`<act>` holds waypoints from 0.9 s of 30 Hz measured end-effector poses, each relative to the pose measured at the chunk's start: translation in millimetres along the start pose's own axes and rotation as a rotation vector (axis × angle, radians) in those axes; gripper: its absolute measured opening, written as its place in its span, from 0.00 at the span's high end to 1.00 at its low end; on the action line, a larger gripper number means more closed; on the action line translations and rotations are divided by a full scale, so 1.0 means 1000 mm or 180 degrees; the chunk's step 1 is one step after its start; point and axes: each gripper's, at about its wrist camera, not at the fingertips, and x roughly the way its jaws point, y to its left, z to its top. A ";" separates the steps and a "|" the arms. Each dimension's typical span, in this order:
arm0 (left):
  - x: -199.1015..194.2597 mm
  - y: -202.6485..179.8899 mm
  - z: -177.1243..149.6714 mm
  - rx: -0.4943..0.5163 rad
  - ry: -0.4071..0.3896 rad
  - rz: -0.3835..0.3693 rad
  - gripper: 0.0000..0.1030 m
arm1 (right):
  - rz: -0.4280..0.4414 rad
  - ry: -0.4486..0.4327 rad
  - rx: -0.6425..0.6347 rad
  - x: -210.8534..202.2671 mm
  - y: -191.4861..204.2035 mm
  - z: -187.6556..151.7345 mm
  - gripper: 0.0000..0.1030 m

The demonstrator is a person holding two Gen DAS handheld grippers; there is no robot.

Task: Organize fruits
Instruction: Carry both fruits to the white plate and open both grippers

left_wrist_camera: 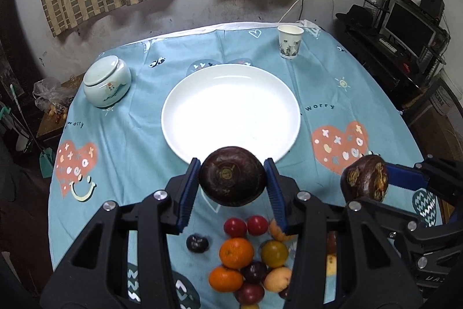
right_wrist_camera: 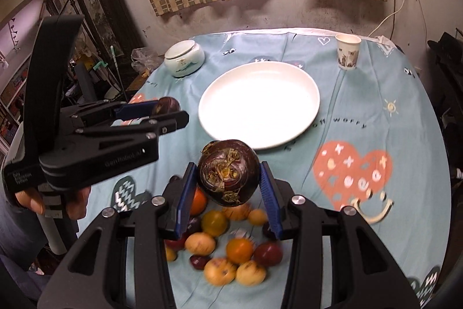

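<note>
Each gripper's jaws clamp a dark mangosteen, left gripper (left_wrist_camera: 233, 178) and right gripper (right_wrist_camera: 228, 178); both hang short of the empty plate (left_wrist_camera: 179, 94), presumably their destination.

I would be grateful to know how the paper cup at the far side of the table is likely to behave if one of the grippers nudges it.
The paper cup looks thin-walled and nothing shows above its rim, so it is probably light and would slide or tip easily. It stands upright on a narrower base than rim, which favours toppling. Squeezed, its wall would likely crumple.
</note>
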 end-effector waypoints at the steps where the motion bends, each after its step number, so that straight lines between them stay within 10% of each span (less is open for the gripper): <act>1: 0.009 0.001 0.006 -0.0011 0.0019 0.0009 0.56 | -0.0004 0.0012 0.0000 0.006 -0.004 0.005 0.57; 16: 0.150 0.032 0.049 -0.0056 0.0515 0.0259 0.55 | -0.0154 0.0388 -0.0021 0.142 -0.058 0.073 0.57; 27: 0.147 0.049 0.047 -0.0176 0.0400 0.0321 0.40 | -0.0230 0.0365 -0.0024 0.165 -0.071 0.088 0.56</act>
